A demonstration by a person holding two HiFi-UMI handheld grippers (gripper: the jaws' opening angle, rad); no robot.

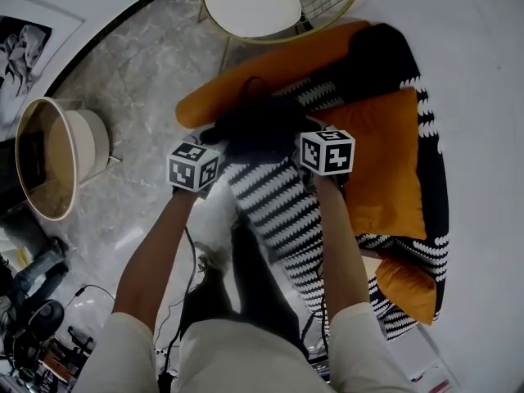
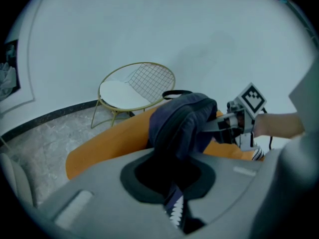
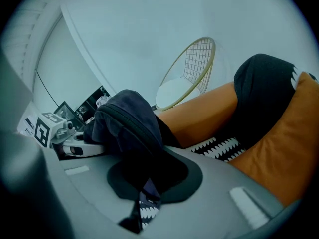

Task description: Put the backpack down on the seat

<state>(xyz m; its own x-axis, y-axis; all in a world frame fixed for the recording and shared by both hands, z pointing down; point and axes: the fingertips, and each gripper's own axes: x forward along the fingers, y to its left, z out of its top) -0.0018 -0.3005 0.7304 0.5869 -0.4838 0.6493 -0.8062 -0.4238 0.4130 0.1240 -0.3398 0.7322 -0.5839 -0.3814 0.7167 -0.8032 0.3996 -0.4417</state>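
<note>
A dark navy backpack [image 1: 255, 123] hangs between my two grippers, just above the seat [image 1: 378, 169], a low lounge chair with orange cushions and a black-and-white patterned cover. My left gripper [image 1: 211, 147] is shut on the backpack's left side, my right gripper [image 1: 308, 139] on its right side. In the left gripper view the backpack [image 2: 183, 124] bulges up from the shut jaws, with the right gripper [image 2: 238, 119] clamped on its far side. In the right gripper view the backpack [image 3: 128, 129] fills the jaws and the left gripper [image 3: 56, 129] shows beyond it. The bag's underside is hidden.
A gold wire chair [image 1: 274, 2] with a white seat pad stands behind the lounge chair. A round tub-like side table [image 1: 51, 158] sits at the left on the marble floor [image 1: 139, 80]. Cables and gear [image 1: 37, 326] lie near my feet. A white curved wall [image 2: 149, 29] is behind.
</note>
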